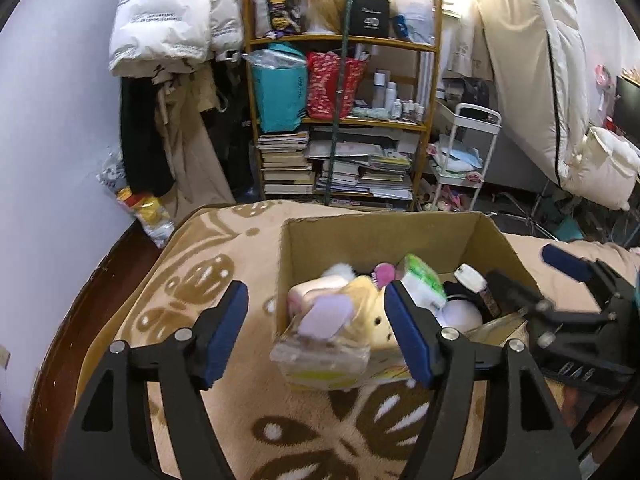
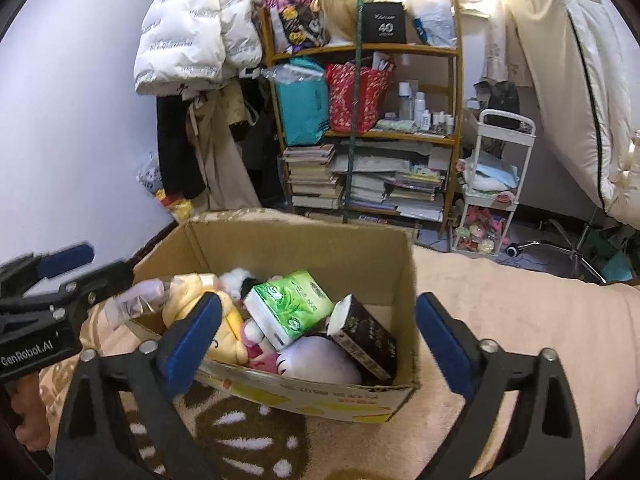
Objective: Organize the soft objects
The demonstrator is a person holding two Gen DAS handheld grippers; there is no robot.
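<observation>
An open cardboard box (image 1: 380, 240) (image 2: 300, 248) stands on a beige patterned blanket (image 1: 192, 280) (image 2: 500, 300). Inside lie a yellow plush (image 1: 366, 300) (image 2: 230, 340), a green tissue pack (image 1: 420, 276) (image 2: 292, 300), a black carton (image 2: 368, 336), a white plush (image 1: 460, 314) (image 2: 316, 360) and a pink plush (image 2: 260, 354). A lilac item in clear wrap (image 1: 326, 316) (image 2: 136, 300) rests on the box's near left corner. My left gripper (image 1: 320, 332) (image 2: 88, 266) stands open just short of that corner, its pads clear of the item. My right gripper (image 2: 318, 340) (image 1: 540, 276) is wide open above the box's near wall, holding nothing.
Beyond the bed stand a packed wooden bookshelf (image 1: 340, 120) (image 2: 360, 152) and a white trolley (image 1: 468, 152) (image 2: 496, 168). Coats hang on the left wall (image 1: 168, 20). A white quilt (image 1: 532, 60) hangs at right. A hand (image 2: 32, 412) grips the left tool.
</observation>
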